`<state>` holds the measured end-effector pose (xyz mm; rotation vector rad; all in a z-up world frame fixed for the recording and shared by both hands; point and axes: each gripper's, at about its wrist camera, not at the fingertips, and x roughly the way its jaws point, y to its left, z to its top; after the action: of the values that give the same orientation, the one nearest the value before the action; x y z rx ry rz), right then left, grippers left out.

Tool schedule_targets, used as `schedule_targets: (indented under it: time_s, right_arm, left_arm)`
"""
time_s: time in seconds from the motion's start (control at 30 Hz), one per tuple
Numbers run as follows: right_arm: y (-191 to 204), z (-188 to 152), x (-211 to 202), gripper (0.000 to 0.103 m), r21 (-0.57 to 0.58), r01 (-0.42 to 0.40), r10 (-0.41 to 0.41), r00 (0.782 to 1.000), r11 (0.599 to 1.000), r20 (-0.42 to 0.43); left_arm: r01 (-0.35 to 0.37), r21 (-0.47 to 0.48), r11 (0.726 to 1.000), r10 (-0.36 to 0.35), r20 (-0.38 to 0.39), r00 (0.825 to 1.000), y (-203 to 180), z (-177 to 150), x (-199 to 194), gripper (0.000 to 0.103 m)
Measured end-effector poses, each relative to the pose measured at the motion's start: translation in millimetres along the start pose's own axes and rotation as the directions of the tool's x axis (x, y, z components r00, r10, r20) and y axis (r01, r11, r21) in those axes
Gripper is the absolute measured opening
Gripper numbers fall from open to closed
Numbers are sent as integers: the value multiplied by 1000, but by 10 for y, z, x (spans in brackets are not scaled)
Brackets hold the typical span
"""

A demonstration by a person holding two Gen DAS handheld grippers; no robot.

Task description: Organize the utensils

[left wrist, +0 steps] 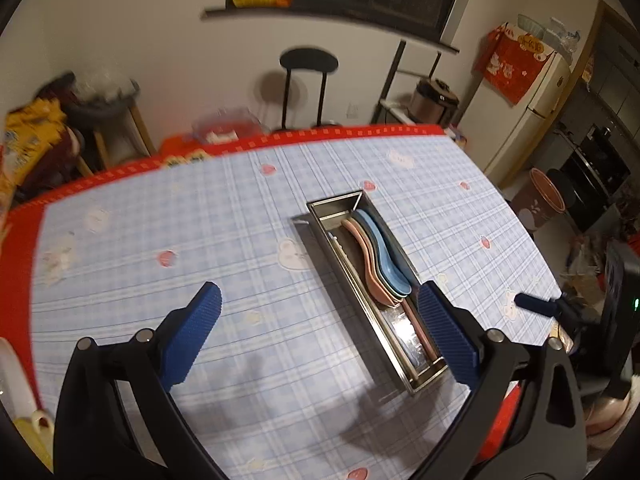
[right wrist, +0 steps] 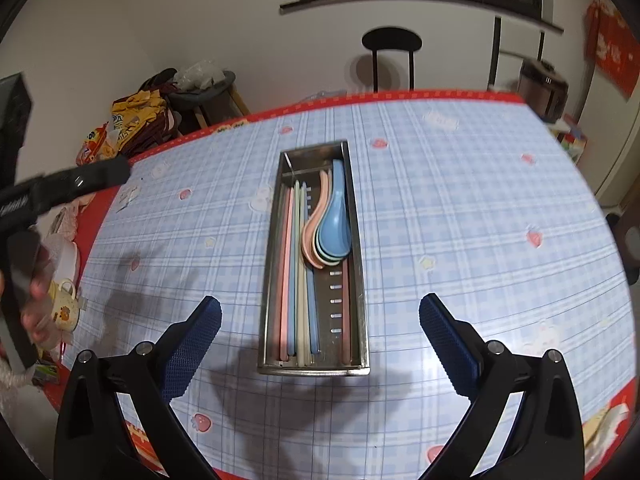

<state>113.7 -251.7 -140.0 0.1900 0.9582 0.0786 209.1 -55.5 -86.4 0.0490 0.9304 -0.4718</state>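
Both hand-held grippers, left (left wrist: 320,296) and right (right wrist: 320,304), hover wide open above the utensil tray (right wrist: 356,208).

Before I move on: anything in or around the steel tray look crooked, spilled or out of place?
Nothing stands out. The steel tray sits flat on the checked tablecloth, spoons nested along one side, chopsticks lying lengthwise beside them. No utensils show loose on the cloth. Both the left gripper and right gripper are open and empty.
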Motion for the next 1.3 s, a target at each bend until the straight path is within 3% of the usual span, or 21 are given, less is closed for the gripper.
schedule_targets:
  time_s: [0.3, 0.6, 0.87, 1.07, 1.3]
  right_arm:
    - [207, 70, -717, 97, -48, 57, -52, 992, 997, 113]
    - [311, 71, -1310, 97, -44, 65, -55, 979, 997, 197]
    - [359, 1, -1611, 97, -38, 99, -86, 963, 994, 257]
    - [406, -46, -1629, 97, -48, 117, -100, 960, 992, 263]
    - [439, -23, -1670, 97, -42, 140, -123, 951, 989, 284]
  left_arm:
    - [-93, 1, 996, 92, 114, 989, -155, -235, -916, 97]
    - [-144, -18, 989, 145, 233, 962, -316, -446, -1656, 97]
    - [-111, -94, 989, 132, 246, 960, -349, -594, -1941, 97]
    - [-186, -101, 977, 206, 257, 944, -420, -633, -2012, 97]
    - [-218, -64, 974, 228, 262, 938, -509, -580, -2009, 97]
